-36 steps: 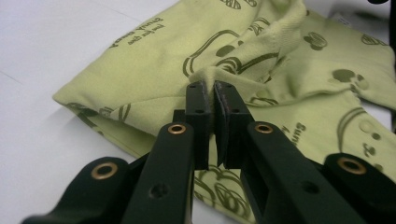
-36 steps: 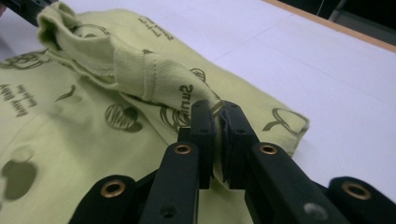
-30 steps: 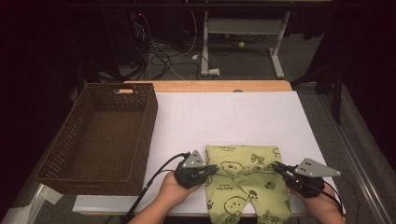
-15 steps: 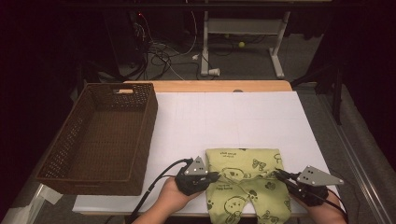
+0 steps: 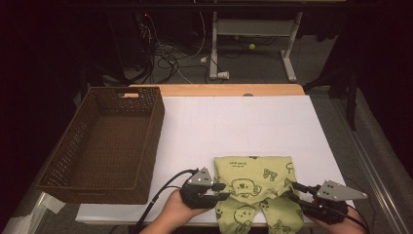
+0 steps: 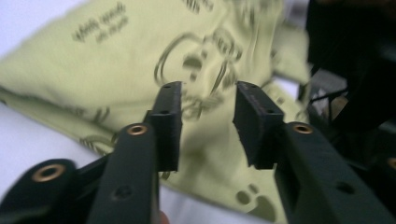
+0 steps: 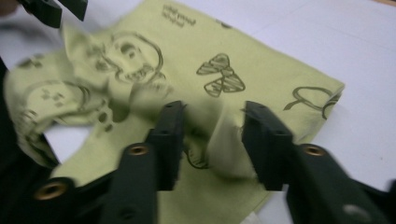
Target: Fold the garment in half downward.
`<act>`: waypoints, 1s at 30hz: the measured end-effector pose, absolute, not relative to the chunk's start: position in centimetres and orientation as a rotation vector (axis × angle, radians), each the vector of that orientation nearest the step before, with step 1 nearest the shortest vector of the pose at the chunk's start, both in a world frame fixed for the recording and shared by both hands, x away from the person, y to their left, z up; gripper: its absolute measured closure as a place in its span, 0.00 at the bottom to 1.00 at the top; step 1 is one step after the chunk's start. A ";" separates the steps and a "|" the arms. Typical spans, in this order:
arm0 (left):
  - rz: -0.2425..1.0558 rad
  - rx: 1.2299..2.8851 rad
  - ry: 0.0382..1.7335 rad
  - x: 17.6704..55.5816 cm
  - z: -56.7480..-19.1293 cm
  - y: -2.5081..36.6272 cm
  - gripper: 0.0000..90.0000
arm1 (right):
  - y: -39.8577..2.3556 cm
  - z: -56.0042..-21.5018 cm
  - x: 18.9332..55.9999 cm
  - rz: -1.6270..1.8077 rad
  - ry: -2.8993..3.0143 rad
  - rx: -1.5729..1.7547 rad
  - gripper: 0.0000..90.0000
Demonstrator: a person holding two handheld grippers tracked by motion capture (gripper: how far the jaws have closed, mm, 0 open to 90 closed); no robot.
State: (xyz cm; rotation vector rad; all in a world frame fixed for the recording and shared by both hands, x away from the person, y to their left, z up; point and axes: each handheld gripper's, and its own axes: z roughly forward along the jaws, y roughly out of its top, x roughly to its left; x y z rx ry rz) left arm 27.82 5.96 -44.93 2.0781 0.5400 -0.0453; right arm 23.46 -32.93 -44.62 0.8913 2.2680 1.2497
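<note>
Item: folding of a small garment, mid-course.

Near, lower centre and lower right of the high view: yellow-green baby garment (image 5: 255, 187), printed with dark animal figures, lying on the white table cover (image 5: 234, 126). Its upper part is laid flat and squared; its legs run off the bottom edge of the frame.

Left gripper (image 5: 223, 192), lower centre, at the garment's left edge. In the left gripper view the jaws stand partly apart over the cloth (image 6: 140, 60), gripping nothing; they have just been opening.

Right gripper (image 5: 292, 189), lower right, at the garment's right edge. In the right gripper view the jaws are likewise partly apart, with a loose ridge of cloth (image 7: 224, 140) rising between them but not pinched; they too have just been opening.

Step in hand, as judged: release after a fold across the body. The next move likely calls for a fresh grasp on the legs or on a side edge, pinching both layers together so that the fold does not slip.

Against the earlier frames: both grippers were closed on the cloth; the garment's top edge now lies lower in the frame and the cloth lies flatter and squarer.

Middle, left of frame: brown wicker basket (image 5: 68, 165), empty, well apart from the garment.

Far, top of frame: table legs (image 5: 253, 44) and cables (image 5: 165, 58) on a dark floor.
</note>
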 end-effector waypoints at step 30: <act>0.038 2.048 0.988 36.1 -47.7 5.0 0.56 | -32.0 -46.8 34.3 1.016 2.240 1.265 0.61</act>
